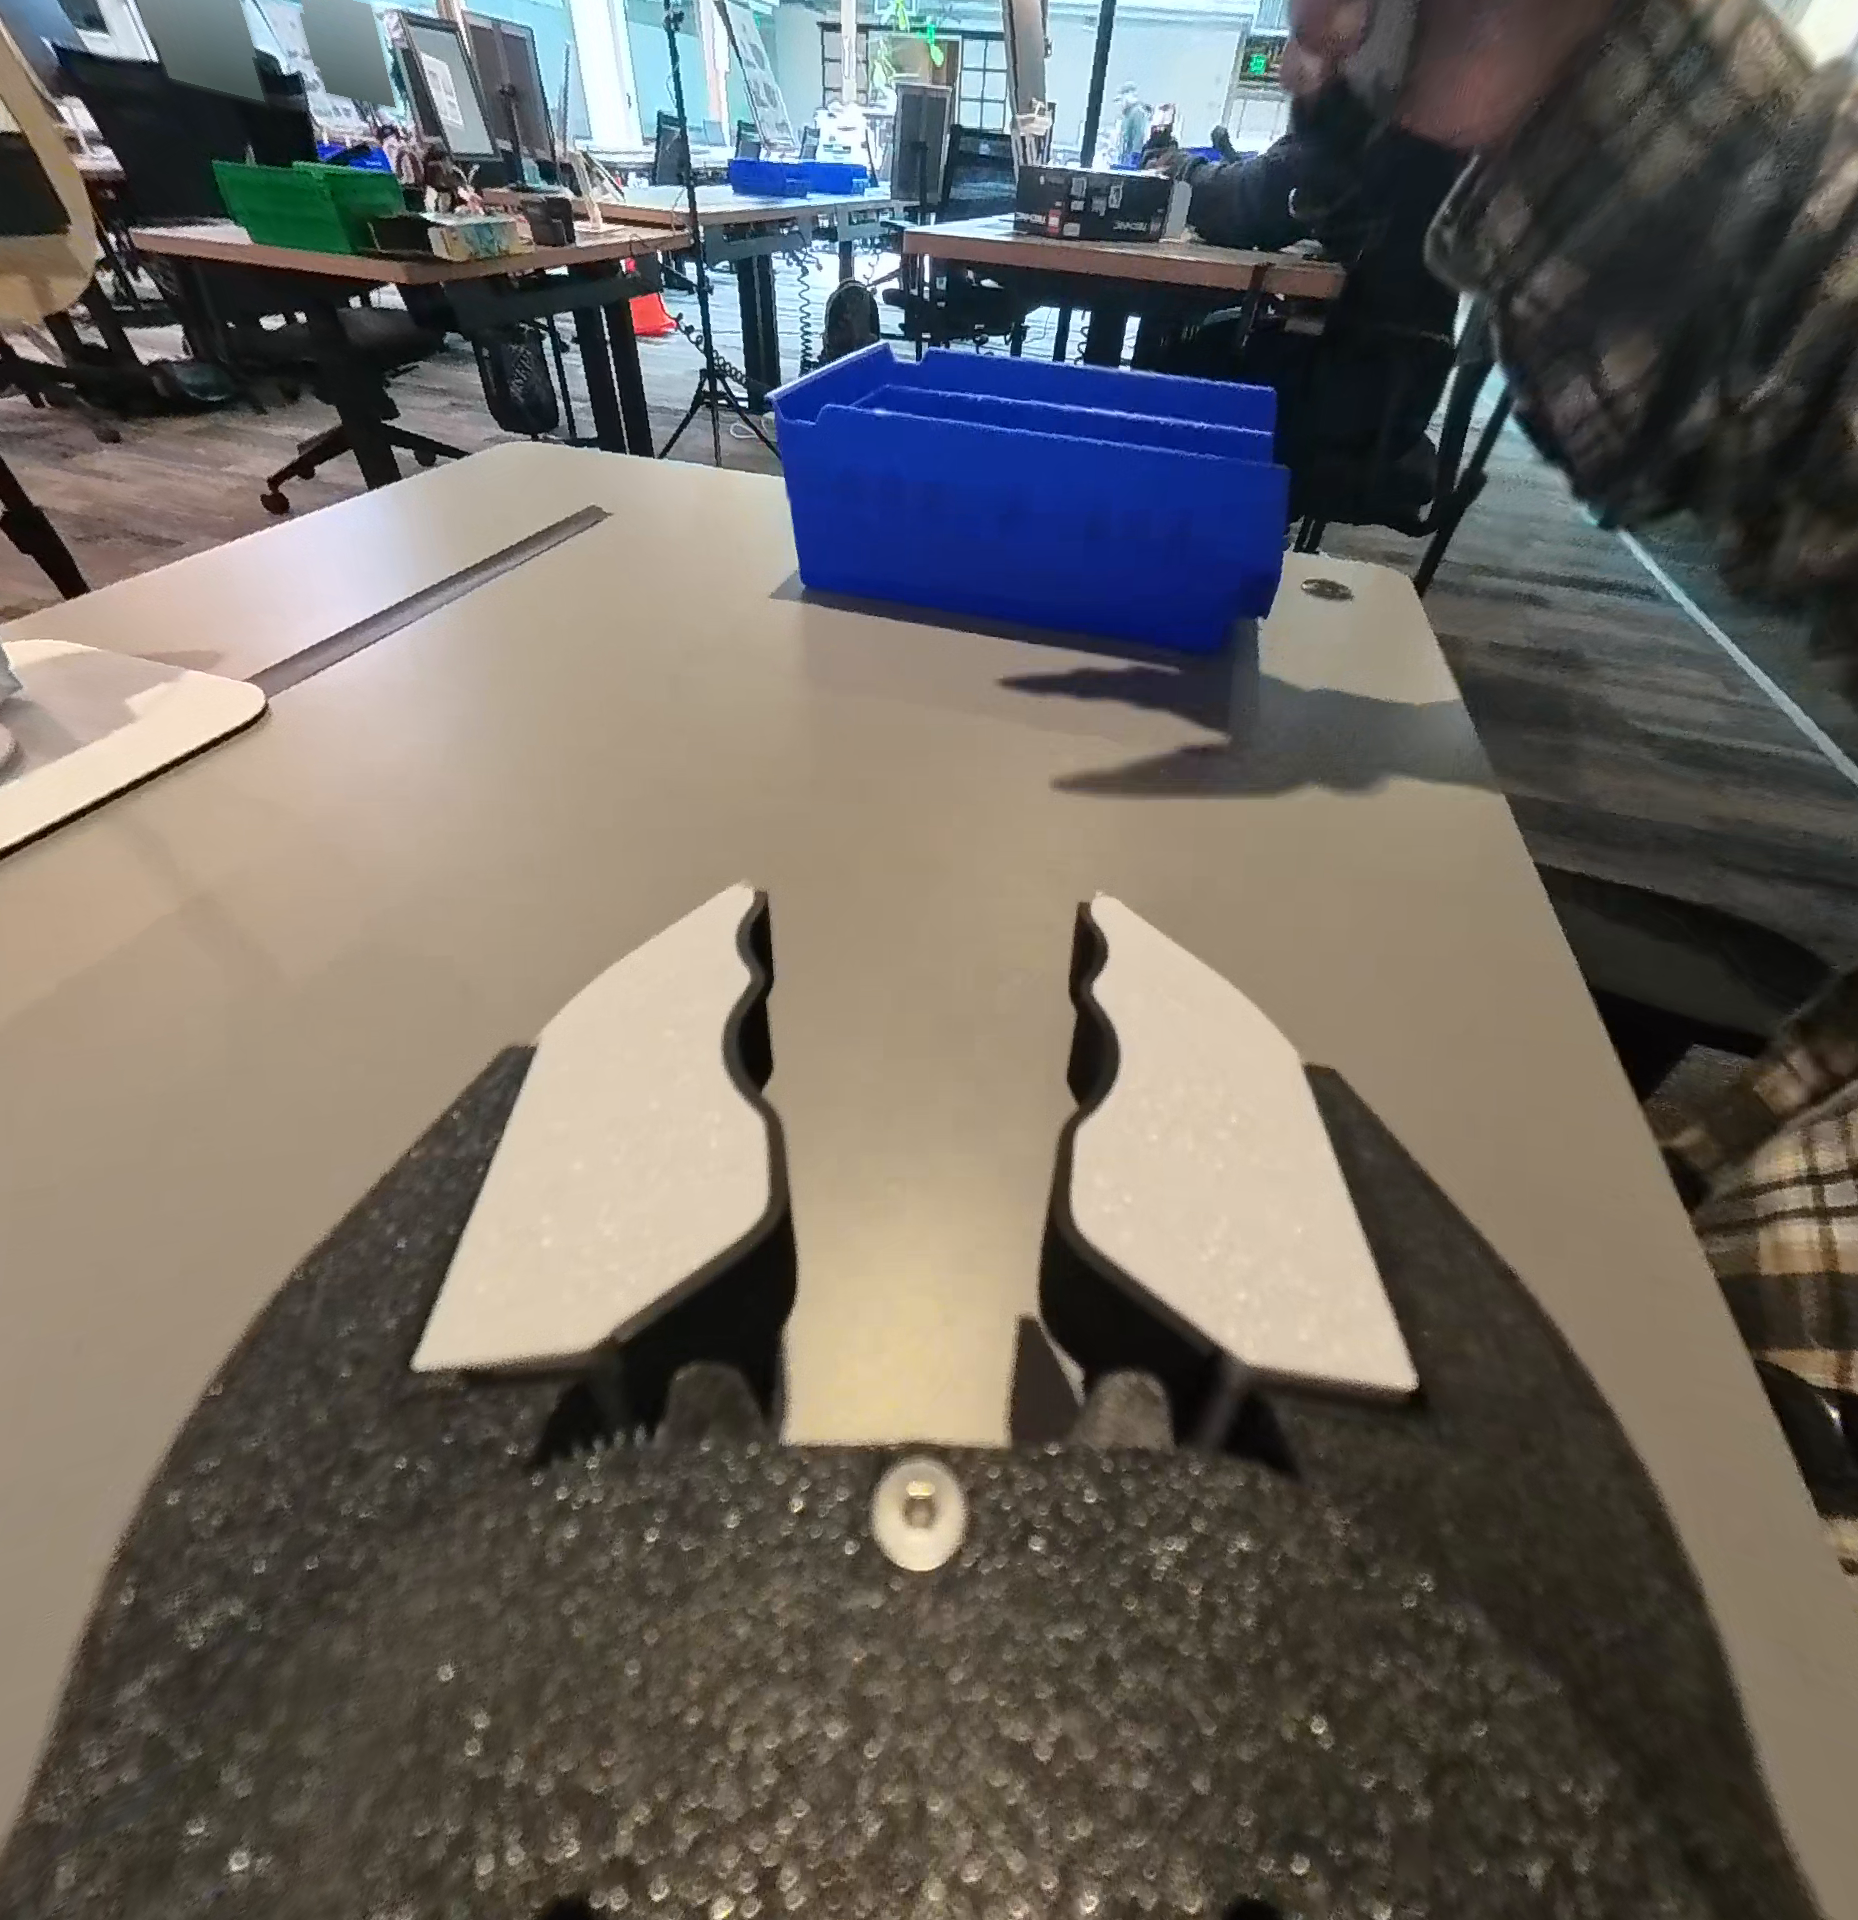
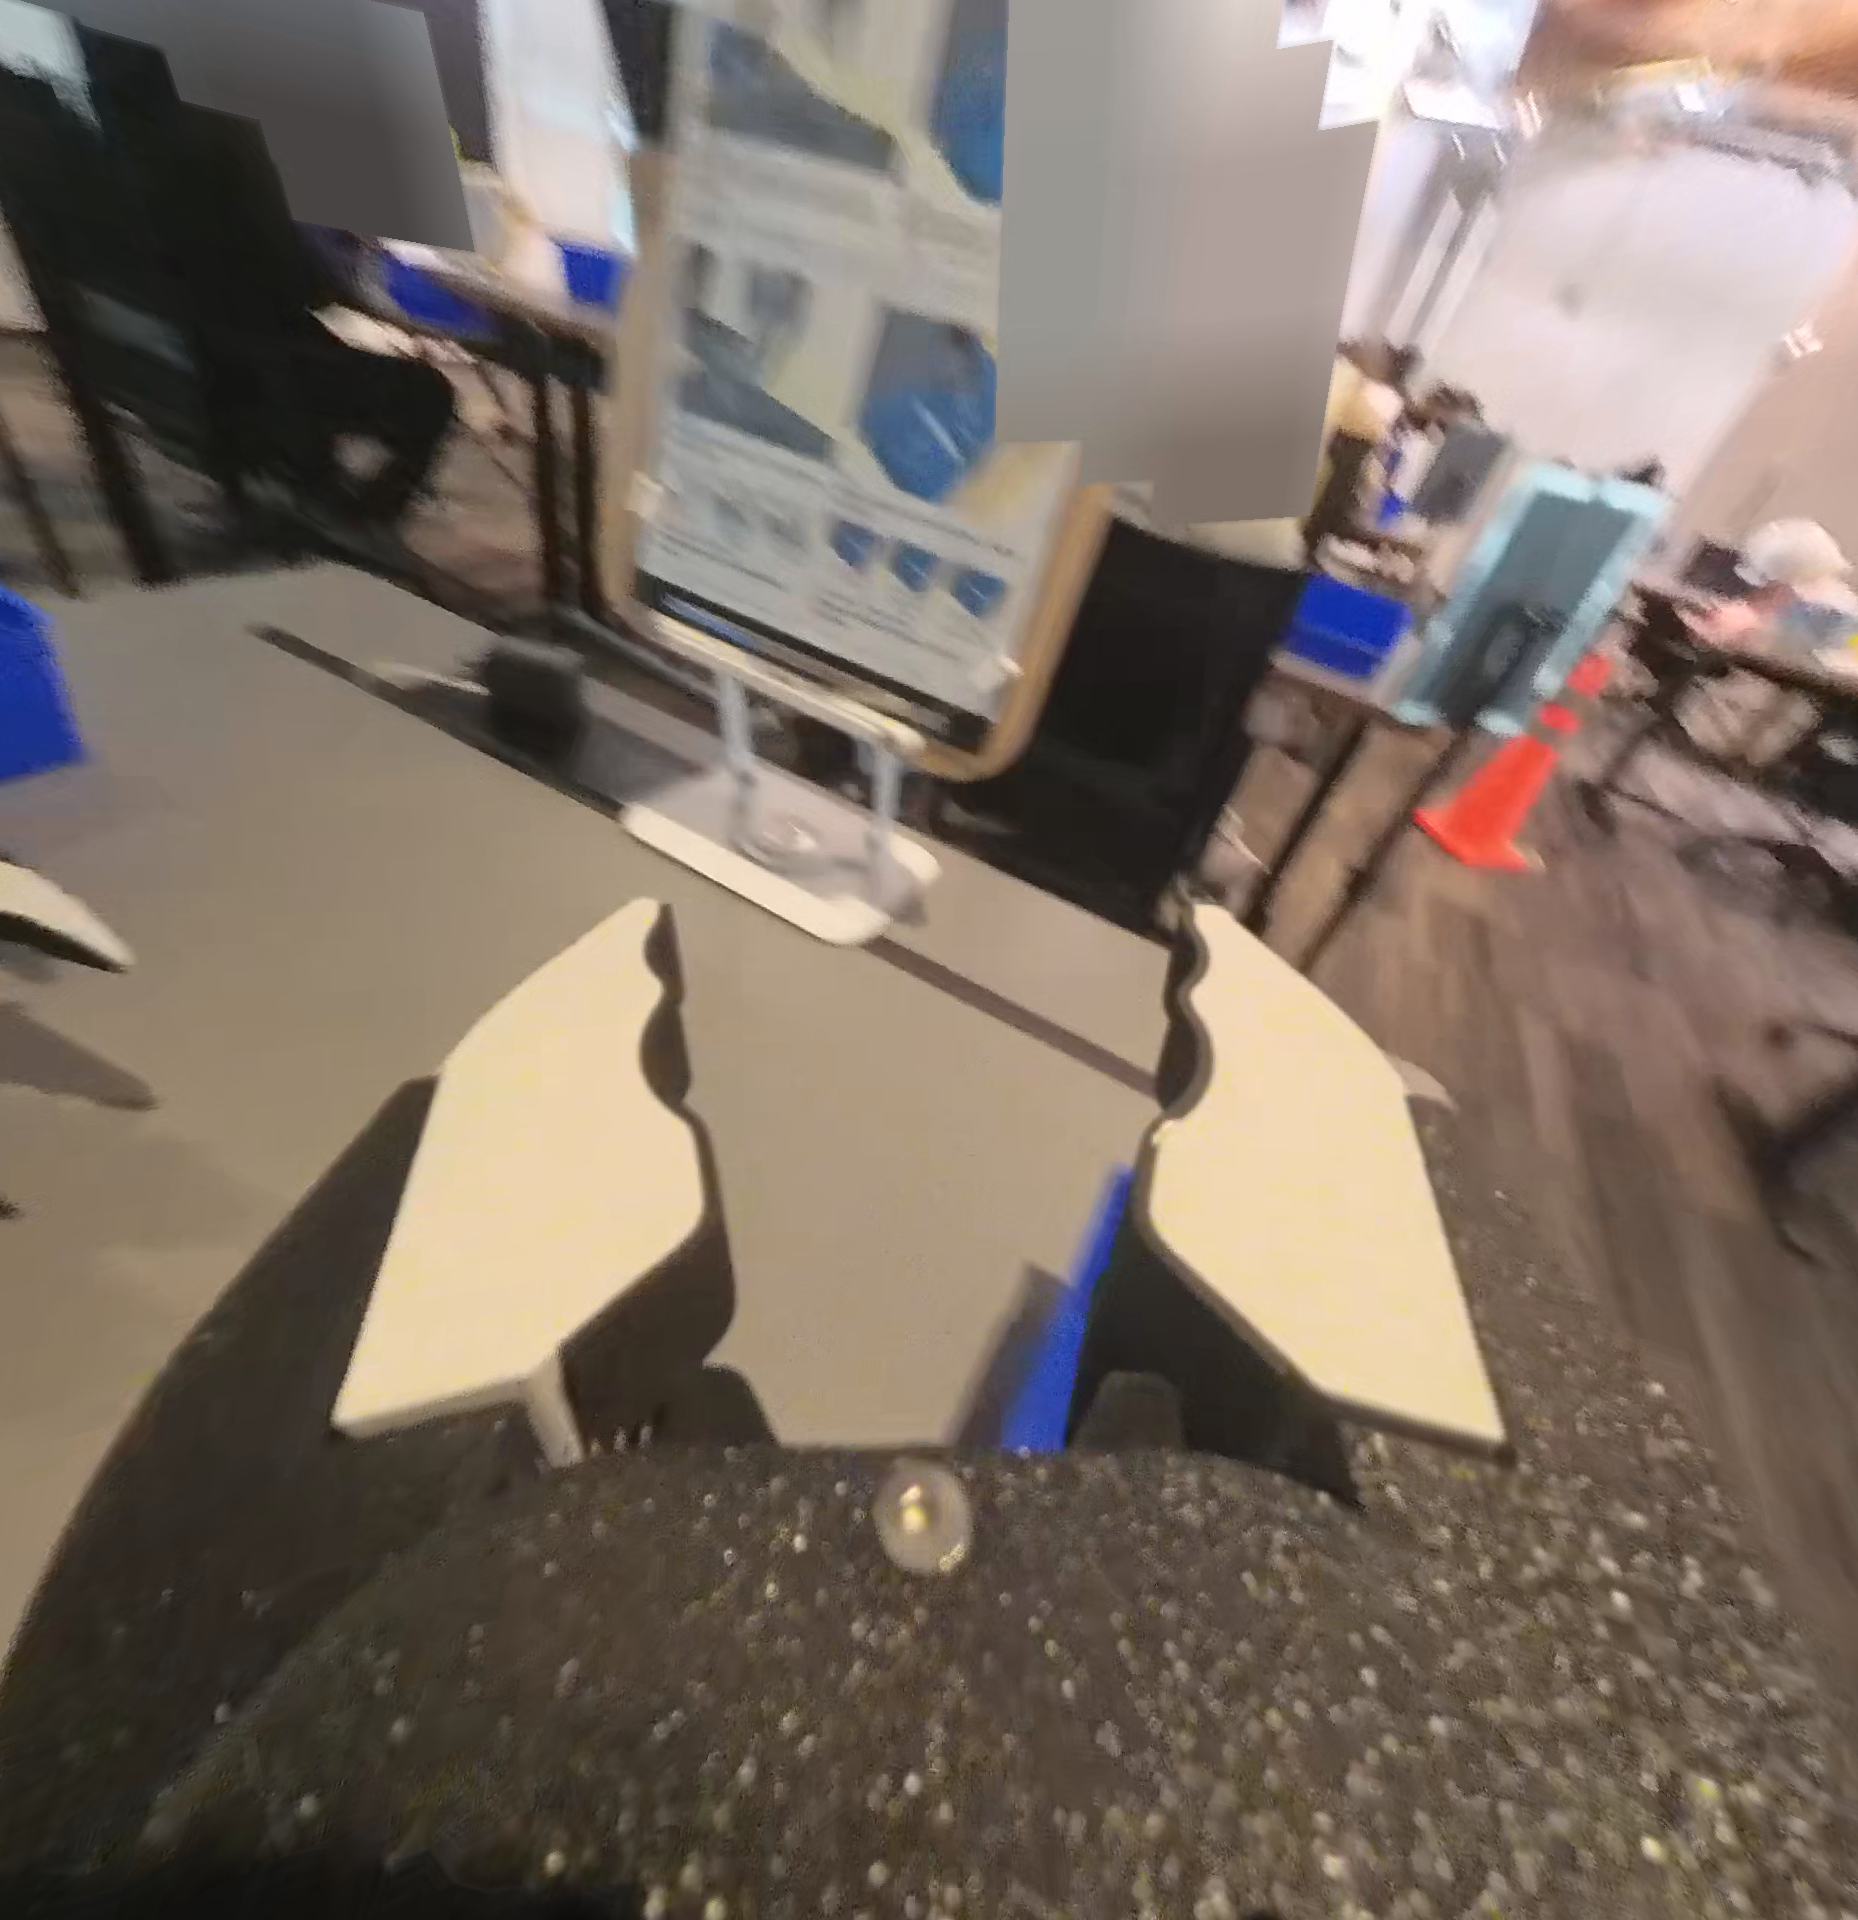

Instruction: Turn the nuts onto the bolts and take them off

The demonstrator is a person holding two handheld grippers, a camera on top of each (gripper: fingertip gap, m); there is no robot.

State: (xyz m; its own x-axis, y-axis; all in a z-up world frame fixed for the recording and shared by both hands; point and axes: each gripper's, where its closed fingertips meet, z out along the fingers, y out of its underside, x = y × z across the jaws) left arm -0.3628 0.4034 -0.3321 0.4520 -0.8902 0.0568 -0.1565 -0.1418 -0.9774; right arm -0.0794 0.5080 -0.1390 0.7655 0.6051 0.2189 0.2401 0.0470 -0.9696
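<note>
Left gripper (image 1: 923,904) and right gripper (image 2: 923,914) are released, empty, above the grey table (image 1: 592,790); blue bin (image 1: 1029,499) stands at the far edge, office desks beyond.

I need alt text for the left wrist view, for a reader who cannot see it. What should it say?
The left tool is open and empty above a grey table. Ahead of it a blue bin stands near the table's far edge, and a plaid sleeve reaches in from the upper right. No nuts or bolts are visible.
</note>
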